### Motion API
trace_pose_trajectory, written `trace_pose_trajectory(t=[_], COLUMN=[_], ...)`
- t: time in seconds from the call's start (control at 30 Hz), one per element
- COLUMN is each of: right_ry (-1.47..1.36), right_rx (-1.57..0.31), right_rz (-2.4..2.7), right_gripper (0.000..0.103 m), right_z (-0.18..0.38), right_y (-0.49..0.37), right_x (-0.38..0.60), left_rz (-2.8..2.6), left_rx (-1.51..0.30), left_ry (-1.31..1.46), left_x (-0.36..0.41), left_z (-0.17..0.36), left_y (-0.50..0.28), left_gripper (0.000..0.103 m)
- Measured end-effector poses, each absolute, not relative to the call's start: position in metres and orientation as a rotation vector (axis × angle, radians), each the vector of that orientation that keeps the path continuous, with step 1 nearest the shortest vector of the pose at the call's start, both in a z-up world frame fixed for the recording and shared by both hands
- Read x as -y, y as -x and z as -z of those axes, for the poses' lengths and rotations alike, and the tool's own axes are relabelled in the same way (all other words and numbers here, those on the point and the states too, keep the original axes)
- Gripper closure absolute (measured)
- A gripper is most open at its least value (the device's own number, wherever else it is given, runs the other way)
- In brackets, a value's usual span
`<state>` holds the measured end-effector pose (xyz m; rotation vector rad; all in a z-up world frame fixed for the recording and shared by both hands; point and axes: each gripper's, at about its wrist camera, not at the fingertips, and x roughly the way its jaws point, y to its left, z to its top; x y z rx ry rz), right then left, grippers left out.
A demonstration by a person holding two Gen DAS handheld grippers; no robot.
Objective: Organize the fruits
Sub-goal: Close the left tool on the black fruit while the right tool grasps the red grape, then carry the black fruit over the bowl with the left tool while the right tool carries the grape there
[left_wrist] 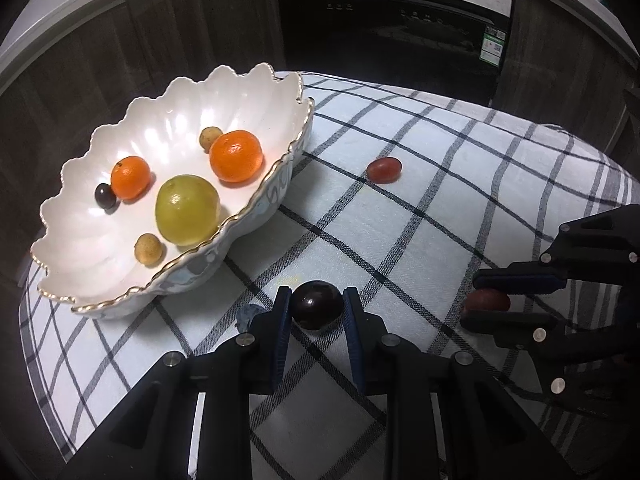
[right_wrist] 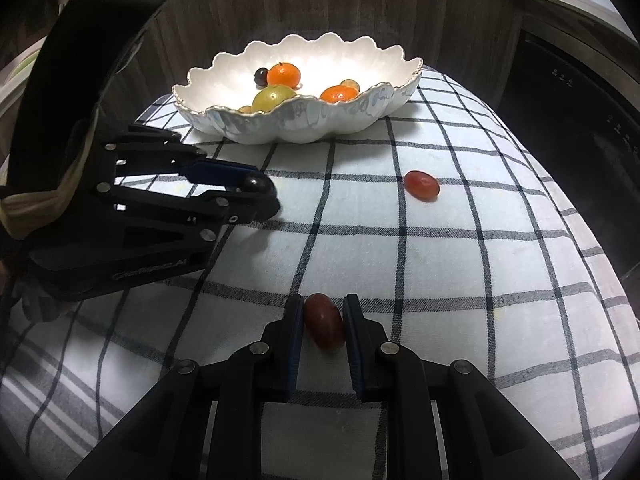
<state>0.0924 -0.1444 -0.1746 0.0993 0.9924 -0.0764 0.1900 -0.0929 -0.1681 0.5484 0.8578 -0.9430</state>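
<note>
Nearest the left wrist camera, the left tool [left_wrist: 317, 307] is clamped on a dark purple grape [left_wrist: 317, 305], round and glossy, with both blue pads pressed against its sides just above the checked cloth [left_wrist: 440, 208]. From the right wrist view the same grape shows as a dark ball pinched at the tip of that tool.

Right tool [right_wrist: 323, 322]: closed narrowly on an oblong red grape [right_wrist: 325, 326], dull maroon, seated lengthwise between the pads and low over the cloth.

One loose red grape [right_wrist: 421, 185] lies on the cloth, well apart from both tools and to the right of the bowl. It is oval, reddish and slightly translucent.

Scalloped white bowl [left_wrist: 224, 92], gold-edged with a pale blue patterned outer wall, stands on the far left part of the cloth. Contents:
- a large yellow-green fruit [left_wrist: 187, 209] near the front rim;
- a larger mandarin [left_wrist: 236, 155] and a smaller mandarin [left_wrist: 130, 177], both bright orange;
- a small dark grape [left_wrist: 105, 196] touching the smaller mandarin;
- two small tan round fruits, one [left_wrist: 149, 249] by the front rim, one [left_wrist: 210, 137] just behind the larger mandarin.

A dark oven front [left_wrist: 396, 28] stands behind the bench.
</note>
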Motion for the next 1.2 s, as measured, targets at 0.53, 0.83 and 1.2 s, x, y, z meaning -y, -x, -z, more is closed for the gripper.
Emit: trace_pose_trajectory(t=[0.53,0.83,1.2], right_ry=[-0.092,-0.076,-0.058], right_rx=[-0.944,-0.909,-0.852], right_rz=[0.074,0.056,0.034], right_gripper=[0.082,0.082,0.082], right_z=[0.156,0.138,0.109], right_y=[-0.090,-0.094,-0.107], right_x=[0.152,0.155,0.160], left_rz=[0.799,0.708,0.627], left_rx=[-0.881,-0.855,-0.840], left_ry=[-0.403,-0.350,-0.283], left_x=[0.073,0.060,0.050], left_z=[0.139,0.110,0.077], left_y=[-0.182,-0.175,-0.181], left_gripper=[0.077,0.077,0.077])
